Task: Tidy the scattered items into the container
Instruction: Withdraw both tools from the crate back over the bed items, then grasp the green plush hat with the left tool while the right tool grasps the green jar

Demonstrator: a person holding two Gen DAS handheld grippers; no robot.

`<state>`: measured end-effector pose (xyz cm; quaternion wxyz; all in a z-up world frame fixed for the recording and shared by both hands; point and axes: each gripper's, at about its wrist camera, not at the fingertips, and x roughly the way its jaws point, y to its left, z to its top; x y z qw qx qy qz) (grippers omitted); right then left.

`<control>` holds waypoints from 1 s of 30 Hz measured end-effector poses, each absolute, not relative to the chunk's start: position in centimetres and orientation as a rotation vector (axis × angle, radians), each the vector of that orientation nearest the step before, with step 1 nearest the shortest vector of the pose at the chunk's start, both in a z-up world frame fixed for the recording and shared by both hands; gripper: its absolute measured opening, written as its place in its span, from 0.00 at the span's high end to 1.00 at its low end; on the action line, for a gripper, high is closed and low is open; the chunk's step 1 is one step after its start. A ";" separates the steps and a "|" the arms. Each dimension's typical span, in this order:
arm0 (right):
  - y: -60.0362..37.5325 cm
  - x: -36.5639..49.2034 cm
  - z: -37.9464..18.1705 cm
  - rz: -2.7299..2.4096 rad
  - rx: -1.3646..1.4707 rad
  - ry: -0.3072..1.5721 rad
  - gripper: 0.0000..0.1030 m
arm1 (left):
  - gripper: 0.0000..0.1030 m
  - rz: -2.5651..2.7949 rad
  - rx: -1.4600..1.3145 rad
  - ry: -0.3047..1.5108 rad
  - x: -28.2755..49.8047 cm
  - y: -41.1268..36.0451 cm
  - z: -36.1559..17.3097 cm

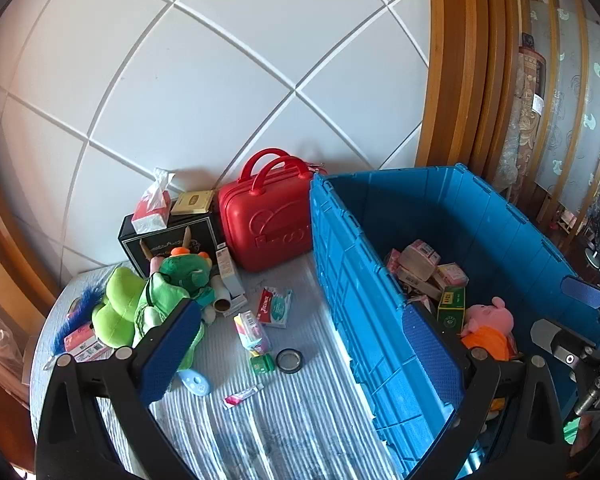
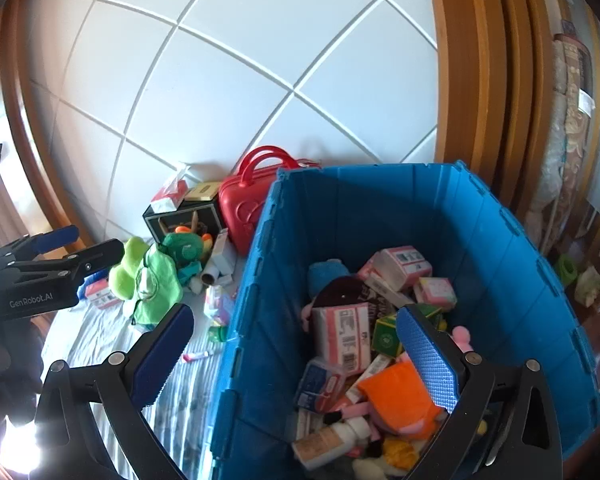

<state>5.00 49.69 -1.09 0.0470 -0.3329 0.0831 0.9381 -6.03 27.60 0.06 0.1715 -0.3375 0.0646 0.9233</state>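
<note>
We see the R gripper [image 2: 296, 354] w/ jaws spread wide, nothing between them, straddling the near-left wall of the blue crate [image 2: 256, 320]. Crate holds pink boxes [image 2: 342, 334], a green box [image 2: 386, 334], an orange plush [image 2: 400, 396], a bottle [image 2: 328, 438]. Left of it on the striped cloth [image 2: 80, 340]: green plush [image 2: 148, 280], red case [image 2: 244, 204], black box [image 2: 180, 218]. L gripper [image 2: 80, 248] sits at far left, over the cloth.

Both tongs, left [image 1: 300, 344] and right [image 2: 296, 356], agape, empty.
</note>
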 end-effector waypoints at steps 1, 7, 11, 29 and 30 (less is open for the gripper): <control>48.9 4.7 -1.2 2.866 -1.029 0.246 0.00 | 0.00 2.629 -0.967 0.179 -6.1 26.7 -0.2; 44.1 2.7 -2.0 2.899 -1.084 0.209 0.00 | 0.01 2.676 -1.049 0.152 -6.8 20.4 -2.2; 40.5 1.2 -2.8 2.917 -1.130 0.189 0.00 | 0.00 2.697 -1.111 0.135 -7.4 16.2 -3.9; 28.6 -5.7 -17.3 2.832 -1.482 0.153 0.00 | 0.00 2.662 -1.300 0.130 -15.6 3.9 -16.8; 28.5 -6.3 -18.5 2.819 -1.491 0.147 0.00 | 0.01 2.654 -1.310 0.127 -16.4 3.7 -17.9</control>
